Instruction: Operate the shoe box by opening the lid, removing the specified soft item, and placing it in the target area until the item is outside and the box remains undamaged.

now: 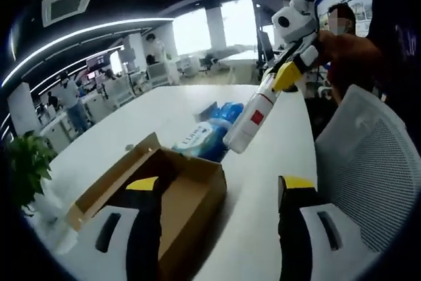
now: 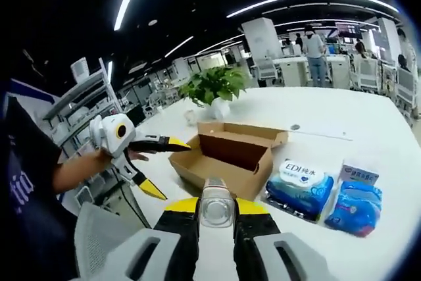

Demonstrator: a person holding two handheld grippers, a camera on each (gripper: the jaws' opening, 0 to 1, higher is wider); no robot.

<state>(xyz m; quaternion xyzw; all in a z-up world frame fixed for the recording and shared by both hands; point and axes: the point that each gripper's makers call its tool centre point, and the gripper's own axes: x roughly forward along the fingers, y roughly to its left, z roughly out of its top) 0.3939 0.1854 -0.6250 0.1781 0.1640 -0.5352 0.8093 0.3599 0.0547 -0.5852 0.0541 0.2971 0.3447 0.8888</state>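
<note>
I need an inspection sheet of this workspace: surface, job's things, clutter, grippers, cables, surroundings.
Surface: white table.
Job's things: brown shoe box, lid open; inside not visible.
Clutter: two blue soft packs beside the box; potted plant behind it.
Grippers: right gripper shut on a white bottle; left gripper open, near the box.
Cables: nothing seen.
Surroundings: open office, desks, ceiling strip lights, mesh chair, people standing in the background.

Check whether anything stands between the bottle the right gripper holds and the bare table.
Nothing visible does. The bottle hangs in the right gripper above the table; the box and wipes packs leave bare tabletop beside them.
</note>
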